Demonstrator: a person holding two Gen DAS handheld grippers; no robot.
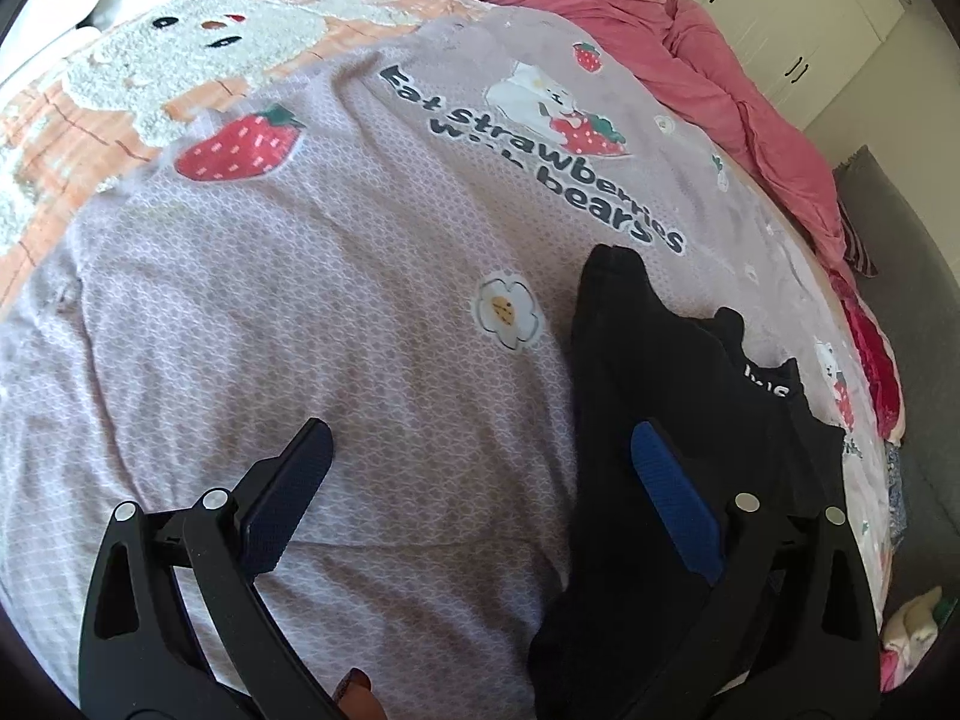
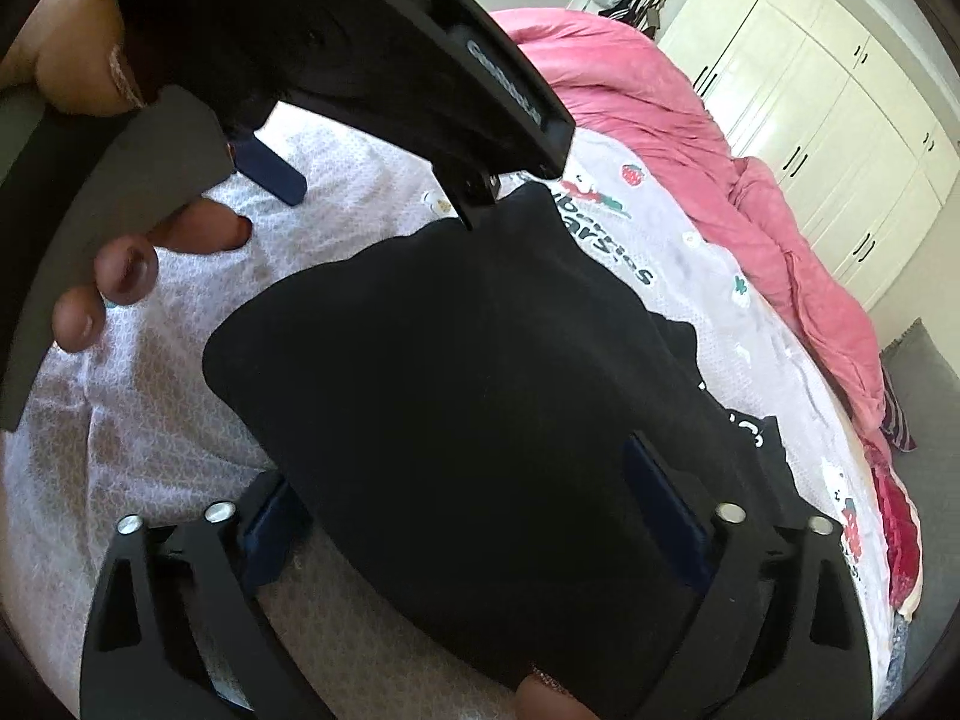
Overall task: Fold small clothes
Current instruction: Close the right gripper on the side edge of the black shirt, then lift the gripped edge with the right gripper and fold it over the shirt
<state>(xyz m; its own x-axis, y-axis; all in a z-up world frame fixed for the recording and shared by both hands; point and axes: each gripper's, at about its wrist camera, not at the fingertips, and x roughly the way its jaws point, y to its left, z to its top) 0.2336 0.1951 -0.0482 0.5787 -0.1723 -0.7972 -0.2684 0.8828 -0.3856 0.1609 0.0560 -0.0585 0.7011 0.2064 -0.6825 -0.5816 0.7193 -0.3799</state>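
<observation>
Currently both tongs gape, gripping nothing: left tongs (image 1: 480, 492) beside black garment (image 1: 660, 372), right tongs (image 2: 480, 510) straddling it. Pinch one edge, fold across the bed (image 1: 300, 312).

One black garment (image 1: 654, 396) lies on one bedsheet (image 1: 336, 324) printed with bears and strawberries. Printed motifs countable in the left wrist view — one large fuzzy bear (image 1: 180, 54), one large strawberry (image 1: 240, 144), one small strawberry (image 1: 587, 55), one bear holding a strawberry (image 1: 564, 105), one cookie-centred flower (image 1: 507, 311) and one further small bear (image 1: 835, 372) at the sheet's edge. One pink duvet (image 2: 672, 120) is bunched along the far side. Two grippers appear — the left gripper (image 1: 480, 468) and the right gripper (image 2: 474, 516) — each with two fingers. The wardrobe doors (image 2: 822, 114) are too foreshortened to count reliably.
</observation>
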